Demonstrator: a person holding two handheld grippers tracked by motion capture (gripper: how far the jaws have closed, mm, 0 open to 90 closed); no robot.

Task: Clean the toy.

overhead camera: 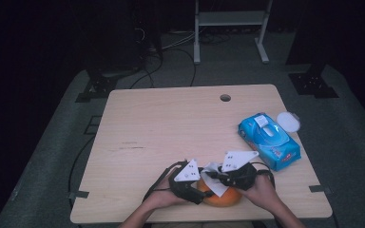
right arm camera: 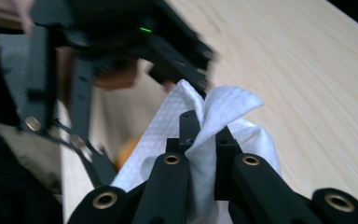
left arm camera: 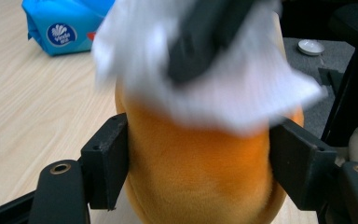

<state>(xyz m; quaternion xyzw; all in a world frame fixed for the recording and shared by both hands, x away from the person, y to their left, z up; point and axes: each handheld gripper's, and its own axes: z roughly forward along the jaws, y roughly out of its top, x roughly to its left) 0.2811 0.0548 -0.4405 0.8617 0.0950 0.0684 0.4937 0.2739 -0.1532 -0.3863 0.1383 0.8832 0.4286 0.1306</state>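
An orange plush thing [overhead camera: 222, 197] lies at the table's near edge. In the left gripper view it [left arm camera: 200, 172] sits between the jaws of my left gripper [left arm camera: 198, 158], and both pads press against its sides. My right gripper [right arm camera: 204, 135] is shut on a folded white tissue [right arm camera: 228, 105]. It holds that tissue [left arm camera: 242, 93] against the top of the orange thing, blurred in the left gripper view. From above, the left gripper [overhead camera: 203, 190] and the right gripper [overhead camera: 215, 179] meet over the orange thing, with the tissue [overhead camera: 211, 170] between them.
A blue pack of tissues [overhead camera: 268, 140] lies at the right side of the wooden table [overhead camera: 171, 128], with a white round lid [overhead camera: 288, 121] beside it. A cable hole [overhead camera: 225, 98] sits near the far edge. Dark stands surround the table.
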